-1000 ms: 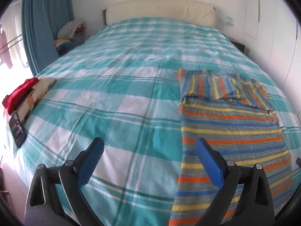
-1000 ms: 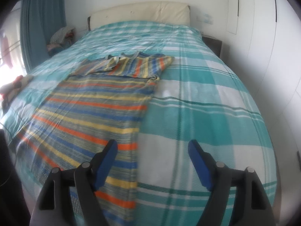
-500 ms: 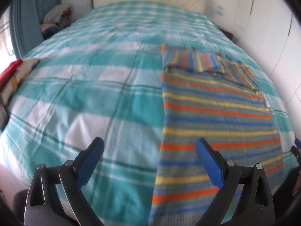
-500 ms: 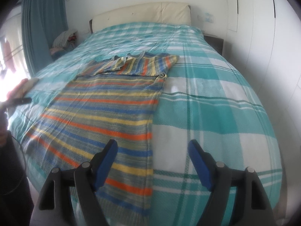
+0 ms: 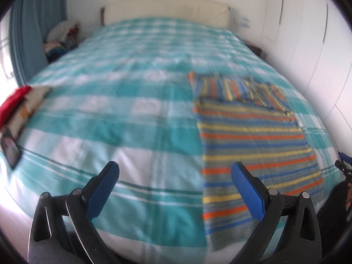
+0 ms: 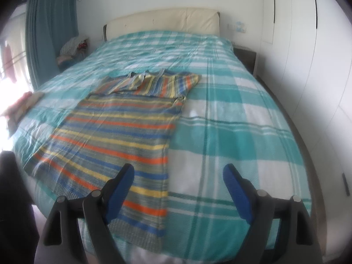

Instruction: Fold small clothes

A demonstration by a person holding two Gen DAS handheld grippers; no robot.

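Striped shirt (image 6: 123, 132) flat on checked bedspread (image 6: 231, 132), red cloth (image 5: 13, 101) well apart.

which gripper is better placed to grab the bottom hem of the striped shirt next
Right. The right gripper is open with one finger over the striped shirt near its hem; the left gripper mostly faces bare bedspread.

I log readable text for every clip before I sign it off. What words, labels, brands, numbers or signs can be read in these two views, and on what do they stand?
No text can be read in either view.
Dark flat item at the bed's left edge: printed face, too blurred to read.
Wall plate beside the headboard: bluish marks, too small to read.
Striped shirt: no label or print shows.
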